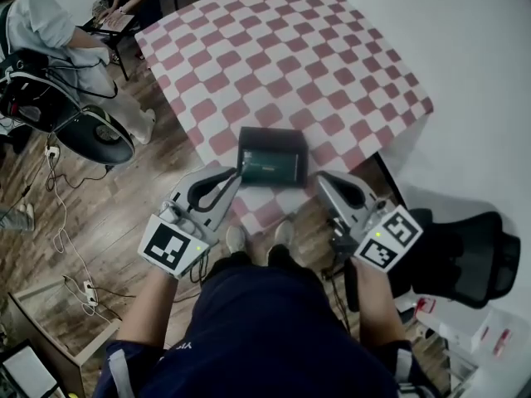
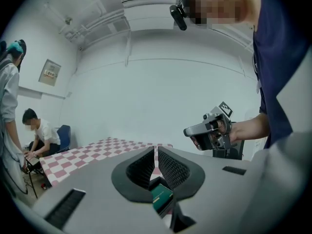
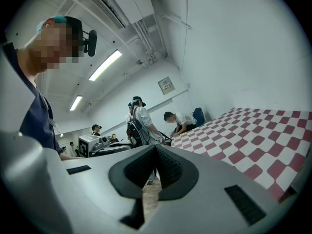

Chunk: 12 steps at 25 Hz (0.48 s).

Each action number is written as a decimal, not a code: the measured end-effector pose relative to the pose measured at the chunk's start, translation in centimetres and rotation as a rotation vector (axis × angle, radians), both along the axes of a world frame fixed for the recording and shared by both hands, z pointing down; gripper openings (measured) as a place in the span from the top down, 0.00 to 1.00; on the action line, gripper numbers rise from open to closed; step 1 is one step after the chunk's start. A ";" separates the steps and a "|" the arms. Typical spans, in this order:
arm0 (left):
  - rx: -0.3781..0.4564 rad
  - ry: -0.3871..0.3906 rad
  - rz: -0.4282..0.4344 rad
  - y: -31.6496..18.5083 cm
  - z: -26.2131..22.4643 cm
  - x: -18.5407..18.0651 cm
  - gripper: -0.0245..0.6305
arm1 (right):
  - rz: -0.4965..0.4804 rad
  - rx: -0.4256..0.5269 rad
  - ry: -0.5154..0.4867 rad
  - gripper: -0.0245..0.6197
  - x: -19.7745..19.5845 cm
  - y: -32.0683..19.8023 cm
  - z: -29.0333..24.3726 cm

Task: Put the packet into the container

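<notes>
A black container [image 1: 286,142] stands on the checkered tablecloth [image 1: 282,56] near the table's front edge. A dark green packet [image 1: 267,165] lies inside it. In the left gripper view the packet [image 2: 161,195] shows low down, behind the jaws. My left gripper [image 1: 236,173] has its tips at the container's left front corner; its jaws [image 2: 156,152] are shut with nothing between them. My right gripper [image 1: 320,182] hovers just off the container's right front corner. Its jaws [image 3: 156,149] are shut and empty and point past the table toward the room.
A black office chair [image 1: 465,255] stands to the right of my legs. White boxes [image 1: 465,330] lie on the floor at lower right. Left of the table are a black round chair [image 1: 95,135], cables [image 1: 66,222] on the wooden floor, and seated people [image 1: 50,27].
</notes>
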<state>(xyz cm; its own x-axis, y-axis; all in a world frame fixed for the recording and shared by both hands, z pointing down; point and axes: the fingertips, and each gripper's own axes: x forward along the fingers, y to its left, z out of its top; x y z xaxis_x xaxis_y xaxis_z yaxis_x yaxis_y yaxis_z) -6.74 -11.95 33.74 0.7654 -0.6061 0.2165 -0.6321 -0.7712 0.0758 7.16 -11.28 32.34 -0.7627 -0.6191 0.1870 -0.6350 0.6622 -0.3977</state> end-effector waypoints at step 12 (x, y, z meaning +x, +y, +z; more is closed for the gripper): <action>-0.019 0.007 0.013 0.5 0.3 -0.7 0.92 | -0.012 0.018 0.046 0.94 -1.8 0.5 0.2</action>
